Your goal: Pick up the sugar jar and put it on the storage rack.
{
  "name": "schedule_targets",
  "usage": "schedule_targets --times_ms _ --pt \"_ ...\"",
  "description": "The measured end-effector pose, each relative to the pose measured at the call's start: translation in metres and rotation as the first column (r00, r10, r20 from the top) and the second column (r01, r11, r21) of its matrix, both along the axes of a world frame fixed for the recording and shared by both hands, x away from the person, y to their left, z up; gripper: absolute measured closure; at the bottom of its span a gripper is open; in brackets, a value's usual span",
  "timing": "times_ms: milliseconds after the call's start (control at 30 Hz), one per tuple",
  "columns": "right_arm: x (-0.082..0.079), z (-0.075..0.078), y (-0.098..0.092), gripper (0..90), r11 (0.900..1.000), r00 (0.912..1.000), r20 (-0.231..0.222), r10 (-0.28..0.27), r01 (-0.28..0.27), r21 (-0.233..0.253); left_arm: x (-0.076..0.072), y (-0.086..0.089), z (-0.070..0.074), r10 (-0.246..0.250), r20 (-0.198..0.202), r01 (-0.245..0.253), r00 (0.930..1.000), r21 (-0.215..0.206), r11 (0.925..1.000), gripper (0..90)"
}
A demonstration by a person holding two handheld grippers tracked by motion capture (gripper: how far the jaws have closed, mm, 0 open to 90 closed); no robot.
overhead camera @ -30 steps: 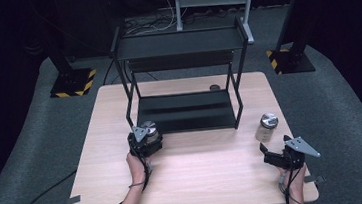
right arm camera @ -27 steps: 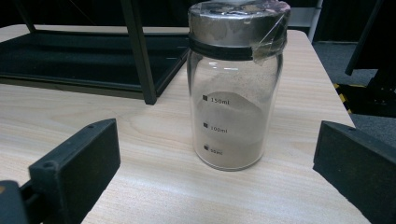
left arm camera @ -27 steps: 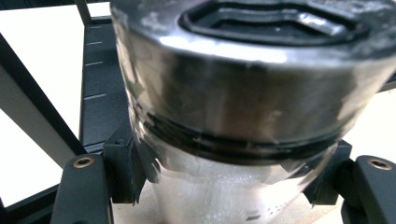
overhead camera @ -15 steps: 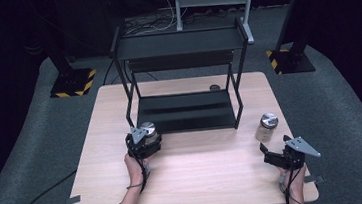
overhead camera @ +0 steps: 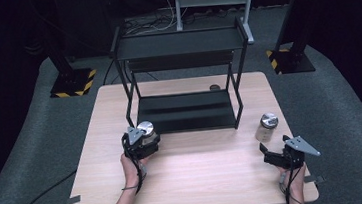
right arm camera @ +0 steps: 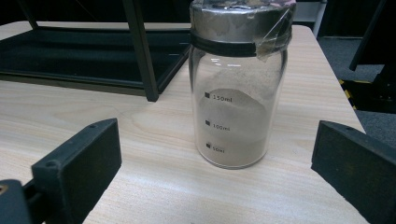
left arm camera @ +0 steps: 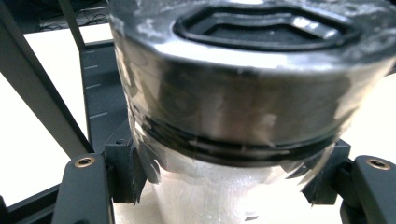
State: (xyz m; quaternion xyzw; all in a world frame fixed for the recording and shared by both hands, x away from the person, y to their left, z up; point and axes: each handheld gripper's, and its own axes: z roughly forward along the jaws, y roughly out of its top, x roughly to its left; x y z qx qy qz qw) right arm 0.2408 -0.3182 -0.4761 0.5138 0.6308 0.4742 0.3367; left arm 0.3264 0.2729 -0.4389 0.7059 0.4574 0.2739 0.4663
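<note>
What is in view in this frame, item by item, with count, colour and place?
glass jars: two, clear with silver lids; one clamped in the left gripper near the rack's front left leg, one standing on the table ahead of the right gripper, part-filled with pale brown powder.
shelf rack: one, black metal, two tiers, at the table's far middle.
small round object: one, dark, on the table behind the rack; too small to identify.
table: one, light wood.
floor stands: two, black bases with yellow-black stripes, left and right beyond the table.
left gripper: black, shut on a jar.
right gripper: black, fingers spread wide.
</note>
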Motion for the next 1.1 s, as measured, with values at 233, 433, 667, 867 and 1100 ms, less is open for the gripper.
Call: schedule_targets --times_ms 233,433,667,867,1100 --pt "0.002 0.001 -0.001 0.6 1.000 0.9999 -0.008 0.008 -0.008 0.000 -0.001 0.004 0.012 -0.019 0.016 0.019 0.9997 0.004 0.9998 30.2" --pt "0.003 0.002 -0.001 0.7 1.000 0.9999 -0.014 0.009 -0.009 0.001 0.000 0.004 0.021 -0.027 0.031 0.027 0.9992 0.004 0.9996 30.2" --pt "0.004 0.003 -0.001 0.8 1.000 0.9997 -0.024 0.008 -0.008 -0.003 0.001 0.006 0.033 -0.044 0.044 0.043 0.9981 0.009 0.9990 30.2" --pt "0.004 0.003 -0.001 0.9 1.000 0.9997 -0.025 0.008 -0.008 -0.001 0.002 0.010 0.039 -0.054 0.040 0.055 0.9977 -0.002 0.9985 30.2" --pt "0.005 0.004 -0.001 1.0 1.000 0.9995 -0.031 0.005 -0.005 -0.001 0.003 0.012 0.050 -0.062 0.060 0.062 0.9963 0.009 0.9980 30.2"
